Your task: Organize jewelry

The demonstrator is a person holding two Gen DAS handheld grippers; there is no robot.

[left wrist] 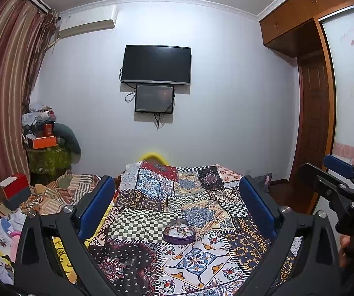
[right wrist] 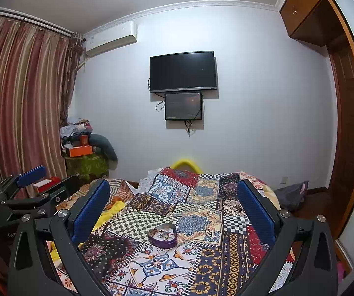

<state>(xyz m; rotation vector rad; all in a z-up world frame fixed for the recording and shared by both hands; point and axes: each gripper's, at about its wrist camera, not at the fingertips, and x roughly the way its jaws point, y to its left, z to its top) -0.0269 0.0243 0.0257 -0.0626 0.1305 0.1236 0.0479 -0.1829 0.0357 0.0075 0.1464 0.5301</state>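
Your left gripper [left wrist: 177,197] stands wide open and holds nothing; your right gripper [right wrist: 174,197] is also spread wide and empty. Both hang above the quilt [left wrist: 196,254], well apart from the tin, and point toward the far wall. In the left view the right gripper shows at 3 o'clock; in the right view the left one shows at 9 o'clock.

Ahead of both, a little toward 6 o'clock from the centre of each view, the heart-shaped purple tin [left wrist: 178,238] sits on the quilt with no lid on it. Inside the tin you can see a small heap of jewelry [left wrist: 180,229]: thin chains or bracelets, with a little red and gold. The pieces are too small to count or to name one by one. I see no loose jewelry on the quilt around the tin, and no lid.

So the jewelry lies in the tin now. This fits two stages: pieces waiting to be taken out and sorted, or pieces already gathered in. The pictures do not settle which one.
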